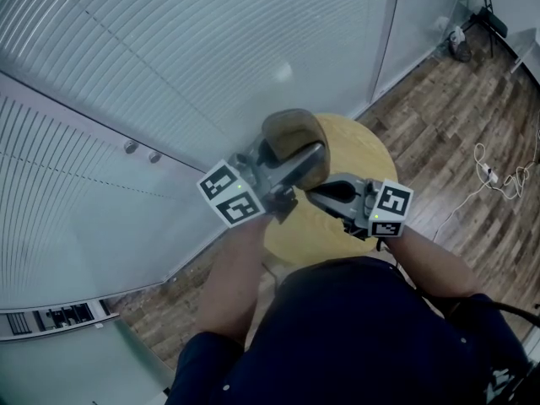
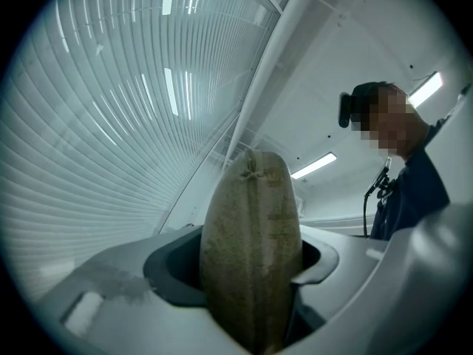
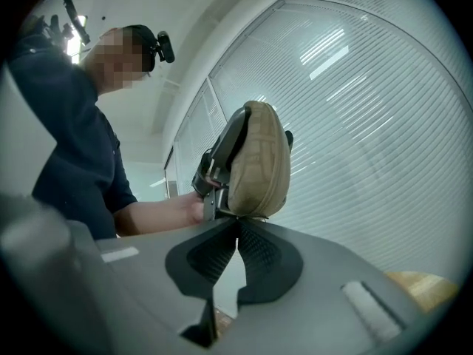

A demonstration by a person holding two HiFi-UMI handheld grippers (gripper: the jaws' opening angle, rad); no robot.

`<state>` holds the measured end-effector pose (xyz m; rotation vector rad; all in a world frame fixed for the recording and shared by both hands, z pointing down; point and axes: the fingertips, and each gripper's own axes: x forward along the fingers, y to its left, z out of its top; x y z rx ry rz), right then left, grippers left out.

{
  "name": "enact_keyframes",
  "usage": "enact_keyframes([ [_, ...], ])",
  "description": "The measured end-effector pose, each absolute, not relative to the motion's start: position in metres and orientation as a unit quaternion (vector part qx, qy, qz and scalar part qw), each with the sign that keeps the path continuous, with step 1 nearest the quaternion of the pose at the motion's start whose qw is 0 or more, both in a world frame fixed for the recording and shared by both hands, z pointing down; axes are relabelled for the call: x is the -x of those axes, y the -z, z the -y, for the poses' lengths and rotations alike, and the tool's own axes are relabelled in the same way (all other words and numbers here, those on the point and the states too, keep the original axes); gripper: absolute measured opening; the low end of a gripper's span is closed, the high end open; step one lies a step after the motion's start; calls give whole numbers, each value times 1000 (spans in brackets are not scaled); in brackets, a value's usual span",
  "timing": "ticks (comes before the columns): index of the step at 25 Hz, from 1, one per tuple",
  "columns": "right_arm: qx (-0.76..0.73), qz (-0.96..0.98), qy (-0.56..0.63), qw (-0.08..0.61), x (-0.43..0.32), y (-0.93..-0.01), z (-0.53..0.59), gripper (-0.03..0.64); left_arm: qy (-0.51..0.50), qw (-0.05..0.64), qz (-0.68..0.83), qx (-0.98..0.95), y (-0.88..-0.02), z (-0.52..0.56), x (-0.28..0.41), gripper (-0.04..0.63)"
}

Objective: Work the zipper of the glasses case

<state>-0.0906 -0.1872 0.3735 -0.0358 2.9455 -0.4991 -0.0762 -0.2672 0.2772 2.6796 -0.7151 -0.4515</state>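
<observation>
A tan fabric glasses case [image 1: 289, 132] is held up in the air over the round wooden table [image 1: 359, 152]. My left gripper [image 1: 295, 164] is shut on it, jaws spread wide across its body. In the left gripper view the case [image 2: 253, 242] stands on end between the jaws of the left gripper [image 2: 251, 272], seam toward the camera. My right gripper [image 1: 310, 194] is shut, and its tips touch the case's near lower edge. In the right gripper view the right gripper [image 3: 236, 224] has its closed tips right under the case [image 3: 259, 168]. No zipper pull can be made out there.
A glass wall with white blinds [image 1: 126, 74] runs close behind the table. Wood floor [image 1: 456, 116] lies to the right, with white cables and a power strip [image 1: 494, 175] on it. A chair [image 1: 485, 7] stands far back right.
</observation>
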Motion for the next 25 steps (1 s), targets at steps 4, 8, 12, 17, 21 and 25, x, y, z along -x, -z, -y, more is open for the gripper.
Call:
enact_keyframes([
  [4,24,-985,168,36,87,-399,193,21,135,165,278,-937,-306,273,80,301],
  [8,21,-985,168,-2,84,-405,194,238,101,140,320,-931,-319,278,92,302],
  [12,68,-990,118,-40,64,-409,206,252,49,129,383,-914,-347,278,114,302],
  [17,204,-974,78,-65,29,-418,249,244,17,112,442,-890,-391,267,137,304],
  [21,235,-966,86,-63,8,-423,255,163,3,103,478,-872,-409,254,149,304],
  [25,309,-946,90,-42,-16,-438,264,152,-19,105,504,-857,-441,241,151,304],
])
